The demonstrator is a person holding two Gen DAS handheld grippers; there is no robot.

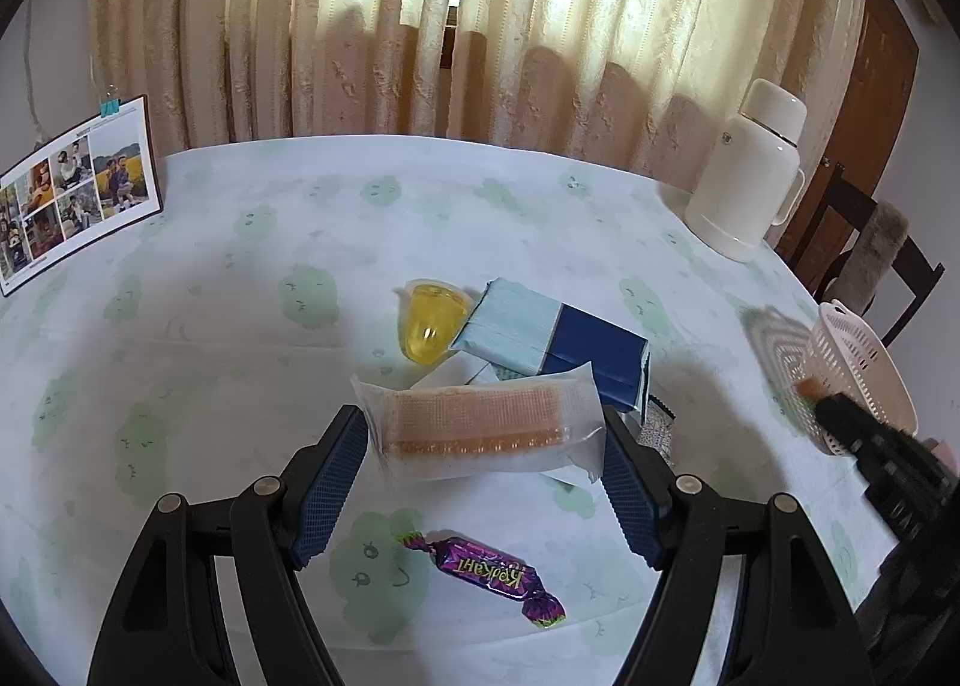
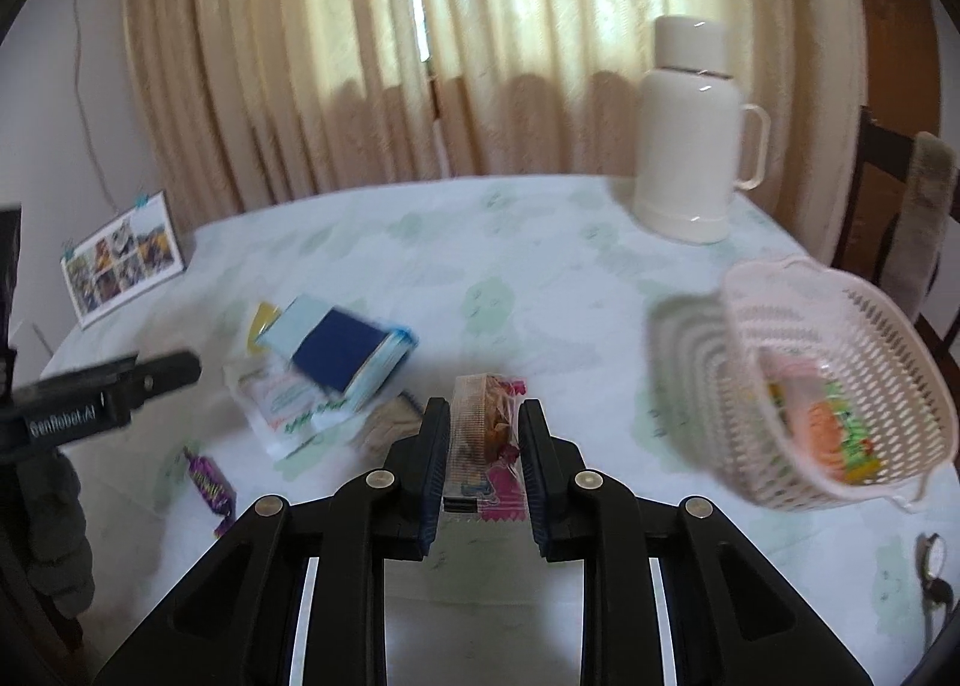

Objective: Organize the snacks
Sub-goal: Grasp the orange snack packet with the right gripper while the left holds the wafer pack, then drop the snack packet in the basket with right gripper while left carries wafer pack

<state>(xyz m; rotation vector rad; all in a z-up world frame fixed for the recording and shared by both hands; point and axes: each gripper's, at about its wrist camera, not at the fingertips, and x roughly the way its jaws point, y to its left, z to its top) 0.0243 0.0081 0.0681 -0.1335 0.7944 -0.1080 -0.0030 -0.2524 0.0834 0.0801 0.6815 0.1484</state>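
1. The right gripper is seen clenched on a clear-wrapped snack pack with a pink-edged wrapper; the pack stands upright between the blue pads, above the tablecloth.
2. The left gripper is held with its jaws apart, nothing pressed; a clear-wrapped wafer bar lies between the fingertips (contact with the pads cannot be told).
3. A pink lattice basket is placed at 3 o'clock from the right gripper in the right wrist view, tilted, with an orange and green packet inside.
4. A blue tissue pack is found at 12 o'clock from the wafer bar, partly under it; a yellow jelly cup sits just beside the pack at its 9 o'clock.
5. A purple candy lies on the cloth at 6 o'clock from the wafer bar, near the left gripper's base.
6. A white thermos stands at 2 o'clock on the table's far edge; a photo card is propped at 10 o'clock (left wrist view).
7. Curtains are hung behind the table.
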